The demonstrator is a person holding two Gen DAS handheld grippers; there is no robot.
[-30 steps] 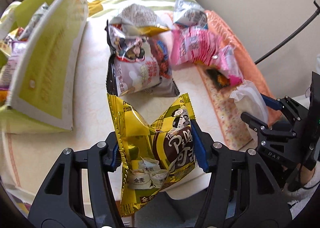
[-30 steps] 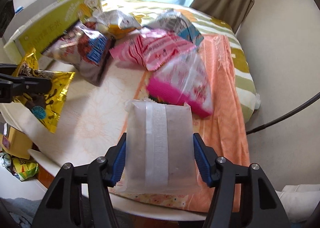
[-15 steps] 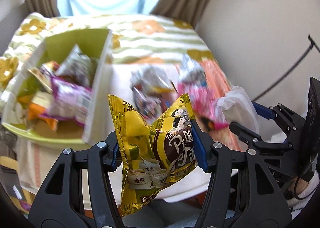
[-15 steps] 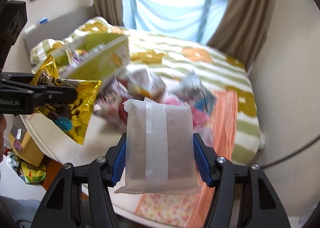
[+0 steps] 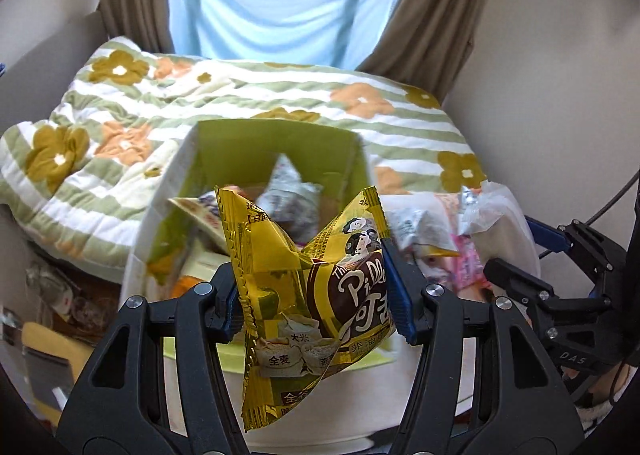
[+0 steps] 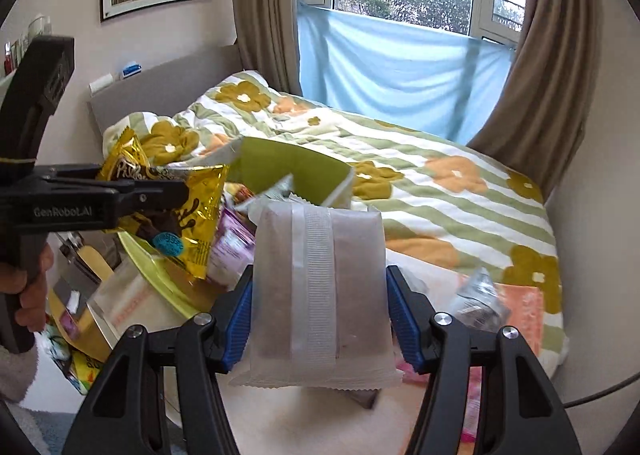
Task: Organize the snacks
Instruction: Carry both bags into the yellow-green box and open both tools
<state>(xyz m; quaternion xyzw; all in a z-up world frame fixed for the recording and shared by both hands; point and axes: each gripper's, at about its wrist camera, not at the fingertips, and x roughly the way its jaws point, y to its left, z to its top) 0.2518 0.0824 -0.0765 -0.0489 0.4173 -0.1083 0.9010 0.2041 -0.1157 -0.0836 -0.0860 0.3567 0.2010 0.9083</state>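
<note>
Your left gripper (image 5: 316, 295) squeezes the yellow snack bag (image 5: 308, 287), your right gripper (image 6: 320, 315) the white packet (image 6: 320, 295), both ready to drop into the green box (image 5: 276, 151).

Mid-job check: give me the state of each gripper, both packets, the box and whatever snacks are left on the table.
Left gripper: shut on the yellow packet.
Yellow packet: held in the air, crumpled.
Right gripper: shut on the white packet.
White packet: sealed, held upright.
Green box: open, snacks already inside.
Pink packet: lying on the table, not yet boxed.
Silver packet: lying on the table, not yet boxed.
</note>
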